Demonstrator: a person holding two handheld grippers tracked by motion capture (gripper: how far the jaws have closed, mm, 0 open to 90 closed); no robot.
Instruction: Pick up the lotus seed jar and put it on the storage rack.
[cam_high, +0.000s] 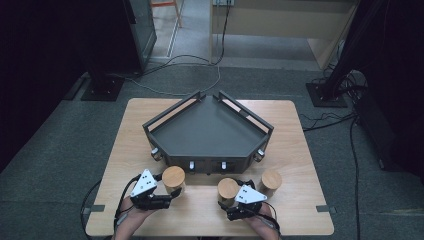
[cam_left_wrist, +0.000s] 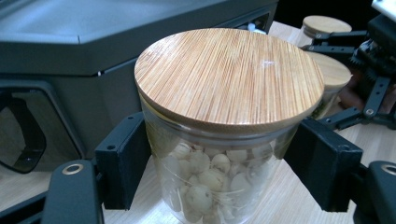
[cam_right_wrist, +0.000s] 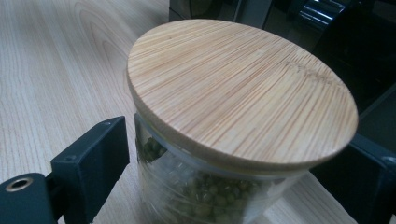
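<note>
Three jars (cam_high: 173, 178) (cam_high: 228, 190) (cam_high: 270, 181) abreast on the table (cam_high: 300, 150), before the tray (cam_high: 210, 131).

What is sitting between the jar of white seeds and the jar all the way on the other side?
Another jar, holding green beans, with the right gripper around it. The high view shows it between the white-seed jar and the far-right jar.

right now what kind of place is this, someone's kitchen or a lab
Most likely a lab or recording setup, not a kitchen. A small wooden table stands on grey carpet, loose cables trail across the floor, and black equipment stands flank it. The lidded jars look like props.
</note>
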